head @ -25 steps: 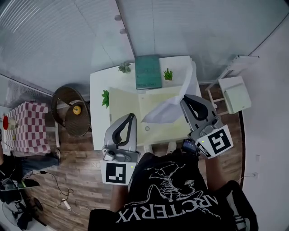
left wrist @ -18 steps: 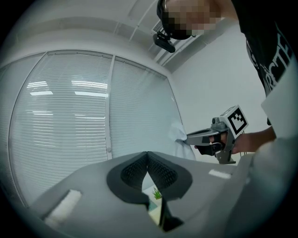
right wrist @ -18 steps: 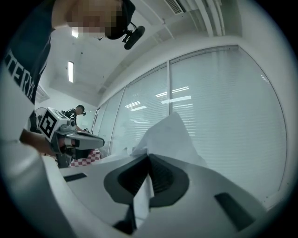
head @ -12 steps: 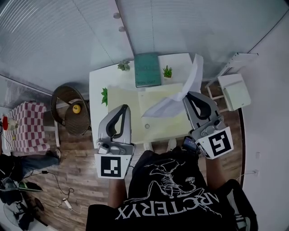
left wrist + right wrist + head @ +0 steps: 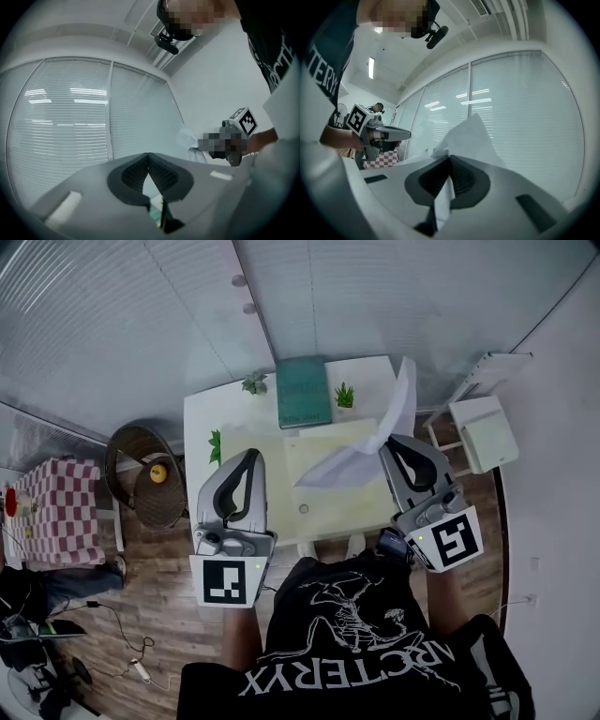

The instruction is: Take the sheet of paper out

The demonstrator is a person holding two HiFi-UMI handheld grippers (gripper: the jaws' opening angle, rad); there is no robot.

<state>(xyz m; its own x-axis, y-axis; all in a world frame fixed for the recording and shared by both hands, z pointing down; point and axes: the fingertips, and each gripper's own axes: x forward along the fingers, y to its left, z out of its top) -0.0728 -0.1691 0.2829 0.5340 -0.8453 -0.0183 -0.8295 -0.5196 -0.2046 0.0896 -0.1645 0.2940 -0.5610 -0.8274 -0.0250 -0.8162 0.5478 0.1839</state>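
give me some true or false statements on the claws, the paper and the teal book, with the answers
1. The right claw is shut on the sheet of paper. True.
2. The left claw grips a corner of the paper too. False: its jaws are together with nothing between them.
3. The teal book lies at the far edge of the table. True.
4. The paper lies flat on the table. False: it is held up above the table, curling upward.
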